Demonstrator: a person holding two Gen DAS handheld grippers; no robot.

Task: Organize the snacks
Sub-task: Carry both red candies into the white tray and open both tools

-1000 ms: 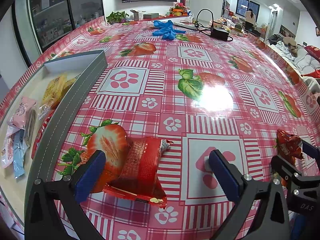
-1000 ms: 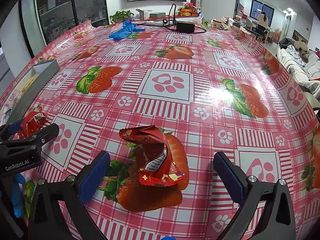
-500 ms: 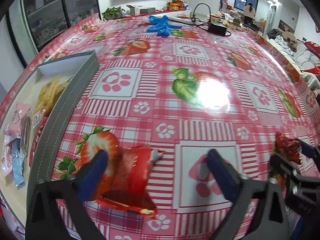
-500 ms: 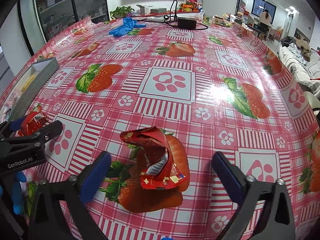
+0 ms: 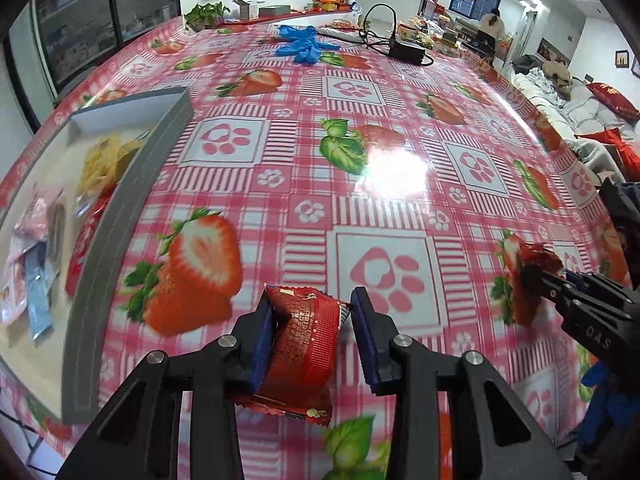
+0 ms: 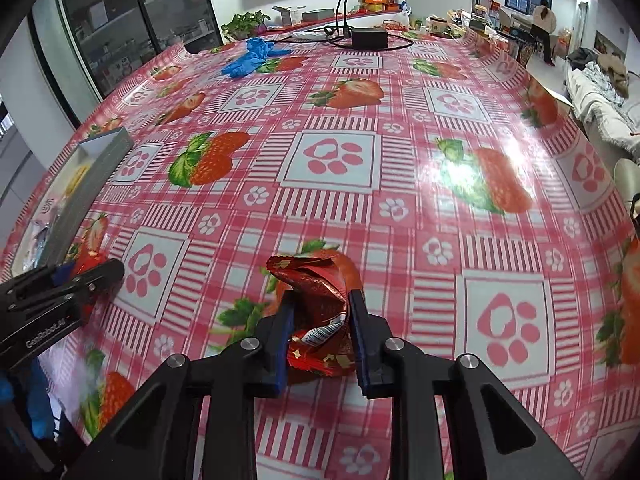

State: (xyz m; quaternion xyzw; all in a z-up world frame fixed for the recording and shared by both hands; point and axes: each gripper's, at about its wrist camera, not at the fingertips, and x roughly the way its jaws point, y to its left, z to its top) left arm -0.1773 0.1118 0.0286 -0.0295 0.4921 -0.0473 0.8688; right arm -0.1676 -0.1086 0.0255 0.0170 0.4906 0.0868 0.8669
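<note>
My left gripper (image 5: 313, 312) is closing its jaws, and both blue pads press on a red snack packet (image 5: 308, 348) that stands tilted between them over the strawberry tablecloth (image 5: 360, 184). My right gripper (image 6: 322, 302) is closing too, its pads squeezing a crumpled red snack packet (image 6: 320, 280). Each gripper shows at the edge of the other's view: the right gripper (image 5: 560, 280) with its packet (image 5: 534, 258), and the left gripper (image 6: 100, 272). A grey tray (image 5: 120, 208) at the left holds several snacks, among them a yellow packet (image 5: 104, 156) and a pink packet (image 5: 36, 208).
Blue gloves (image 5: 300, 44) and a black power adapter (image 5: 406, 50) with its cable lie at the table's far end, near a potted plant (image 5: 206, 12). A sofa with clothes (image 5: 560, 88) stands to the right. A person (image 5: 494, 24) stands far back.
Both grippers stood wide open around their red packets and have closed onto them. The left packet now stands pinched and tilted up between the pads.
</note>
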